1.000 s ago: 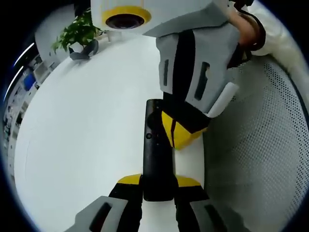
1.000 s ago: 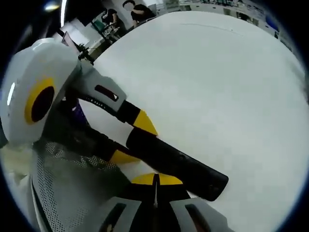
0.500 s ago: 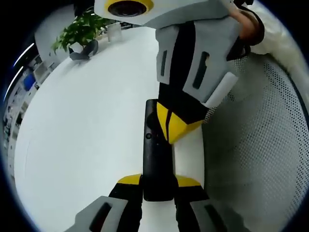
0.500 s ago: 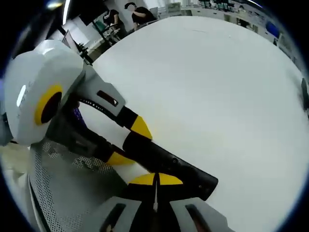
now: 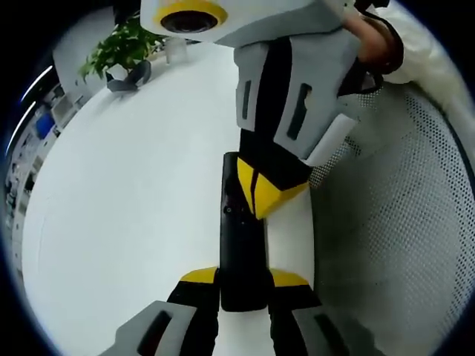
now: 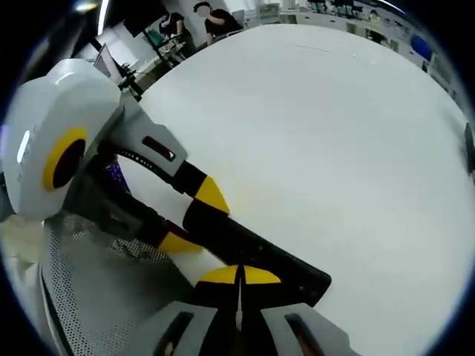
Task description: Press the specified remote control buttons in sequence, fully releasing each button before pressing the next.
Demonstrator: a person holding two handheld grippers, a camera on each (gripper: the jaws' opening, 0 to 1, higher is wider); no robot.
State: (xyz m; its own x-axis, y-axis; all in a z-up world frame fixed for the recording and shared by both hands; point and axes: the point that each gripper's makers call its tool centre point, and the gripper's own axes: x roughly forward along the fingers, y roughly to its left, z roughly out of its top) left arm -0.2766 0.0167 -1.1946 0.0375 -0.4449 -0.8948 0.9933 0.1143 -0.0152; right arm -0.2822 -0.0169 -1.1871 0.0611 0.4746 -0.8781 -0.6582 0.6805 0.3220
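Left claw [image 5: 241, 285] clamps the near end of the slim black plastic remote control [image 5: 239, 237], which runs straight ahead over the white counter [image 5: 126, 208]. Right claw [image 5: 266, 199], tips clenched together, sits on its button face. Press straight down, then lift fully clear.

The remote control [image 5: 240, 245] lies lengthwise over the bench [image 5: 126, 215], its near end between the fingers [image 5: 199, 277] of the left gripper [image 5: 241, 285]. The right gripper [image 5: 261, 194] comes down from above in the left gripper view, its closed tips on the remote's right edge past the middle. Right of the remote, a perforated surface [image 5: 393, 245] lies along the bench edge. A potted plant [image 5: 122, 52] stands at the far left of the bench.

In the right gripper view, the remote [image 6: 252, 252] runs diagonally, the left gripper [image 6: 189, 219] holding its upper-left end, the right gripper [image 6: 239, 276] just below its middle.
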